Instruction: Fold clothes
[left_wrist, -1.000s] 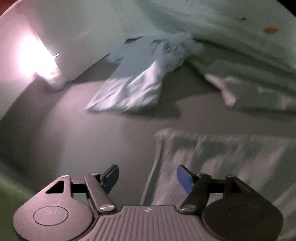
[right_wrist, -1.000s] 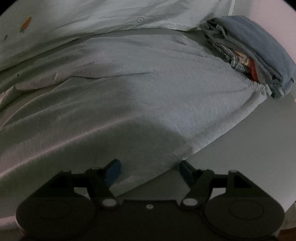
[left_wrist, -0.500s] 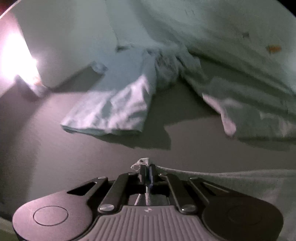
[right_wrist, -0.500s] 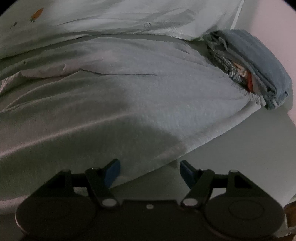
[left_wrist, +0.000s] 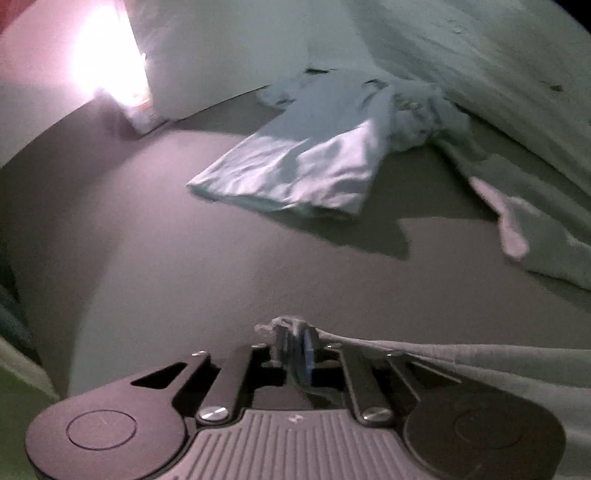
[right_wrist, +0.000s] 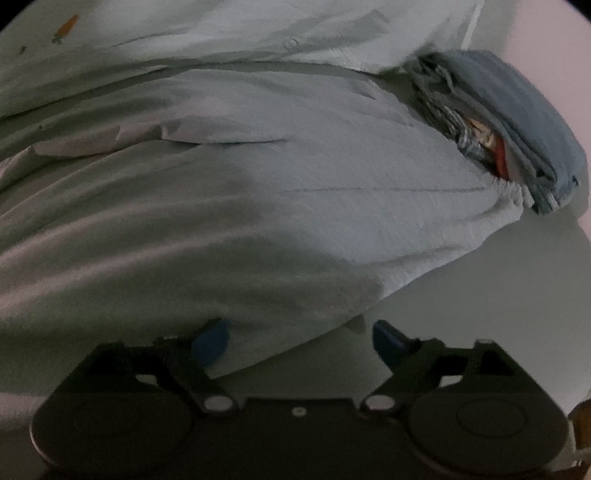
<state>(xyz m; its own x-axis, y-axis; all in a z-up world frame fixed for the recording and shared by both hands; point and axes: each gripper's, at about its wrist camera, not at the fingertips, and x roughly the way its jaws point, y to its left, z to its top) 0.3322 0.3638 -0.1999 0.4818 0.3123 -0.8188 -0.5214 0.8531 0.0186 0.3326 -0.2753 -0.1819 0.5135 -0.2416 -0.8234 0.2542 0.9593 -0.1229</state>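
Note:
A pale grey garment (right_wrist: 258, 206) lies spread over the bed, and its near hem reaches my right gripper. My right gripper (right_wrist: 301, 339) is open, its blue pads either side of the hem's edge, holding nothing. My left gripper (left_wrist: 295, 350) is shut on a corner of the same pale garment (left_wrist: 480, 365), which stretches away to the right. A light blue garment (left_wrist: 306, 162) lies crumpled on the grey sheet ahead of the left gripper.
A stack of folded clothes, blue on top (right_wrist: 517, 125), sits at the far right. A pale duvet with small prints (right_wrist: 221, 33) lies behind the garment and also shows in the left wrist view (left_wrist: 480, 55). A bright lamp glare (left_wrist: 107, 62) is at the far left by the wall.
My left gripper was open over the garment's corner one second ago, then shut on it and holds it now. My right gripper stayed open and shifted slightly along the hem.

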